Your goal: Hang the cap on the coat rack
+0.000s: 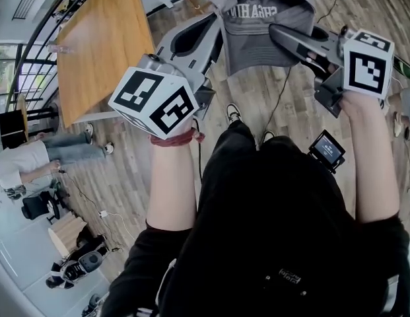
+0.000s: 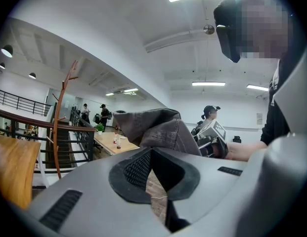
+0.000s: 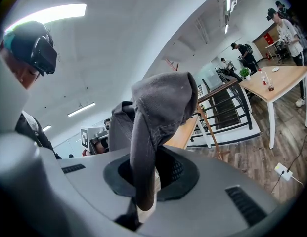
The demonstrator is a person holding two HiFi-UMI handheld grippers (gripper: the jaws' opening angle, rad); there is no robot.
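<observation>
A grey cap [image 1: 264, 25] with white lettering hangs between my two grippers above the wood floor. My left gripper [image 1: 218, 22] grips its left edge; in the left gripper view the fabric [image 2: 158, 127] bunches at the meeting jaw tips [image 2: 152, 151]. On the cap's right side my right gripper [image 1: 274, 30] is shut, with a dark strip of the cap [image 3: 143, 147] running down between its jaws [image 3: 146, 152]. The coat rack [image 2: 57, 127], a thin reddish-brown branching pole, stands off to the left by the railing, apart from the cap. It also shows behind the cap in the right gripper view [image 3: 208, 125].
A wooden table [image 1: 99, 45] and a black railing [image 1: 33, 5] lie to the left. A person [image 1: 33, 164] stands at the far left, others at a table with bottles [image 3: 277, 80]. Cables and a socket strip [image 3: 282, 171] lie on the floor. A small screen device [image 1: 327, 149] hangs at my right.
</observation>
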